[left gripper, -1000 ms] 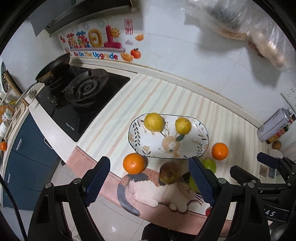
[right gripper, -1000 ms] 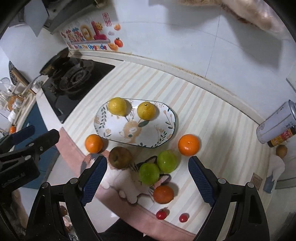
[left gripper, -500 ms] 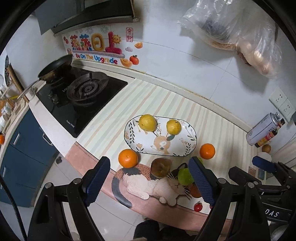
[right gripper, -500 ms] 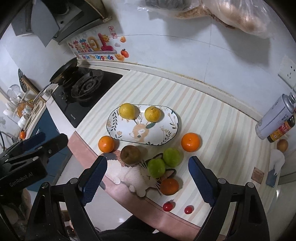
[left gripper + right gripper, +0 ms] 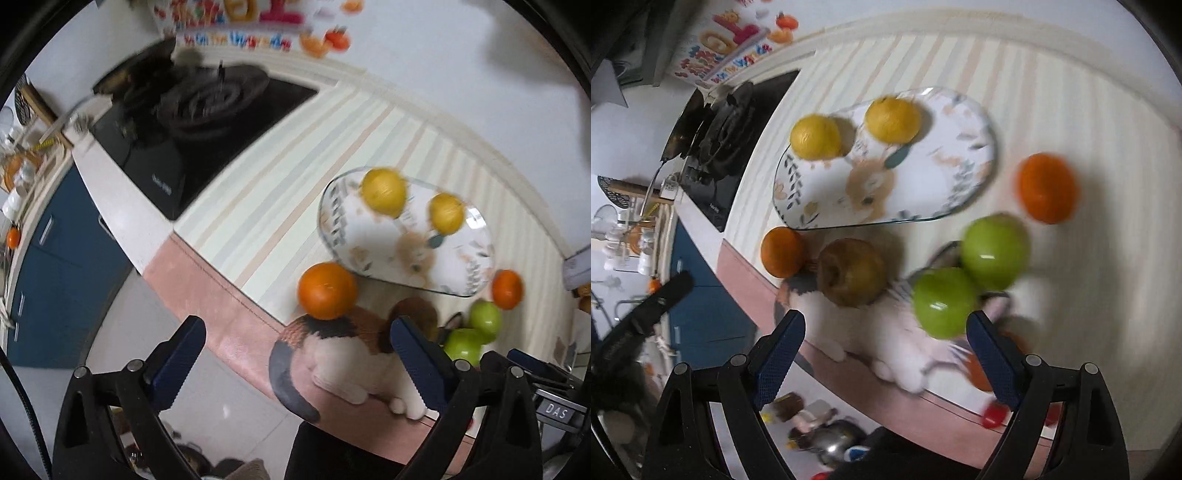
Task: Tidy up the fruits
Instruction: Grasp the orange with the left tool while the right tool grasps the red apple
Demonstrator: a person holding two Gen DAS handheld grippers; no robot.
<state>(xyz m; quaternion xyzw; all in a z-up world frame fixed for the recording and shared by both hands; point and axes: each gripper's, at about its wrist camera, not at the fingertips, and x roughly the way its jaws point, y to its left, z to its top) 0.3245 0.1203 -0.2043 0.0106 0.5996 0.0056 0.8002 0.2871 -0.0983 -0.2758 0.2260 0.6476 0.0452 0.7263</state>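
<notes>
Two yellow fruits sit on the plate; oranges and apples wait along the desk's front edge as the left gripper spreads its empty fingers and the right gripper, wide and empty, narrows slightly.

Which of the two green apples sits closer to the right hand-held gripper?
The lower-left green apple, on the cat picture right above the right hand-held gripper; the other green apple lies farther off, toward the orange.

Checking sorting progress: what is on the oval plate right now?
Two yellow citrus fruits sit at one end of the oval plate. The rest shows only its printed pattern. The plate under the fruits is covered.
</notes>
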